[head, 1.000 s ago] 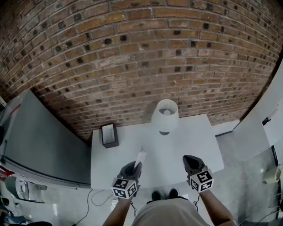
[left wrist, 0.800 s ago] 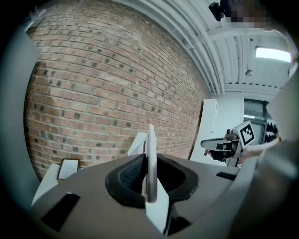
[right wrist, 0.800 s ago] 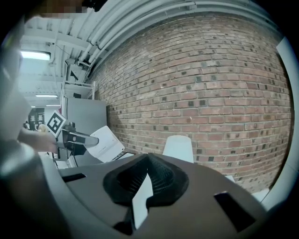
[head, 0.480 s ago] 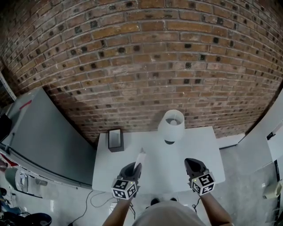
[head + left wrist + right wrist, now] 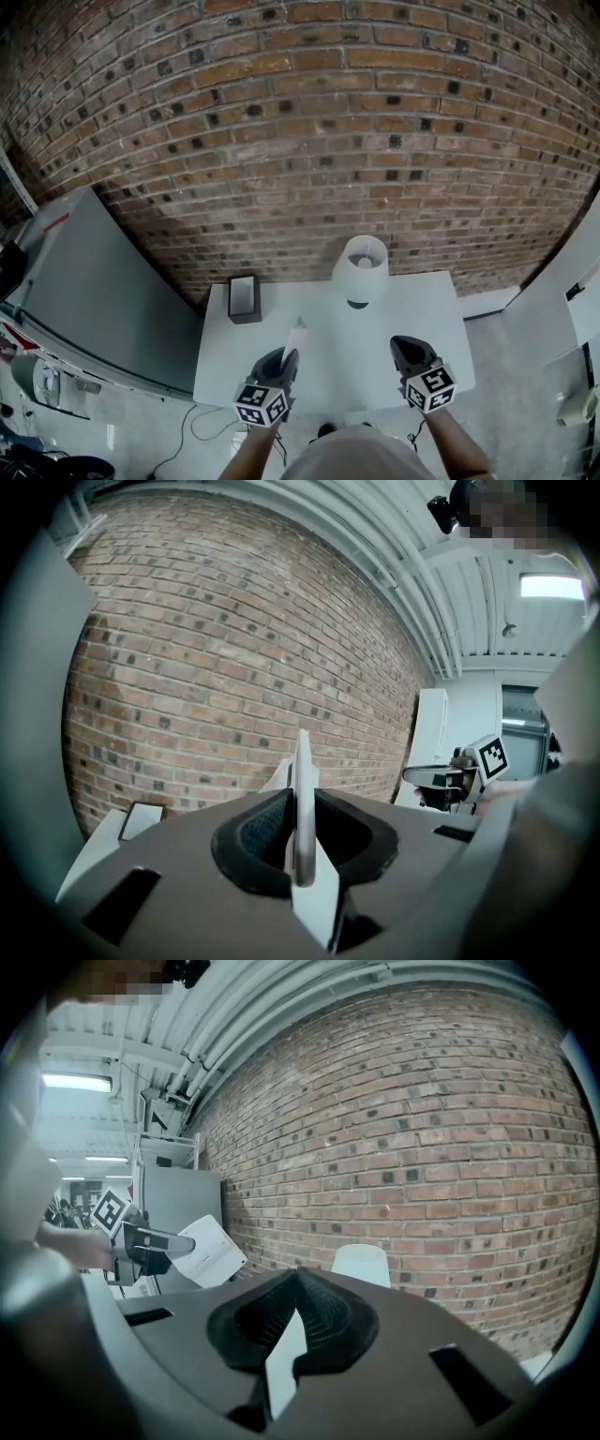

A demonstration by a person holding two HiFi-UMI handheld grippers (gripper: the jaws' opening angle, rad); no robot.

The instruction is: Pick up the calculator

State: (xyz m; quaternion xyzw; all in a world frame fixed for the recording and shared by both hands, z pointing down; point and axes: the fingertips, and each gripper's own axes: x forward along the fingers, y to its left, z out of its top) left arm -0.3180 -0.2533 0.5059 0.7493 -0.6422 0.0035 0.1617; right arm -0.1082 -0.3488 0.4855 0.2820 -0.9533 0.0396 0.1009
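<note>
The calculator [image 5: 296, 335] is a thin white slab, lifted off the white table [image 5: 412, 300]. My left gripper [image 5: 285, 357] is shut on its lower end. In the left gripper view the calculator [image 5: 302, 761] stands edge-on between the dark pads [image 5: 262, 827]. The right gripper view shows the calculator's flat face [image 5: 214, 1251] tilted, sticking out of the left gripper [image 5: 161, 1241]. My right gripper [image 5: 407, 351] hovers over the table's front right, shut and with nothing in it; its jaws [image 5: 295, 1290] meet at a point.
A white lamp shade [image 5: 363, 268] stands at the back of the table, and a small dark box [image 5: 244, 298] sits at its back left corner. A grey cabinet [image 5: 84, 281] is on the left. A brick wall [image 5: 309, 141] rises behind.
Both grippers have risen a little, the left still holding the calculator. The head view has shifted, so the table and lamp sit slightly lower and to the right.
</note>
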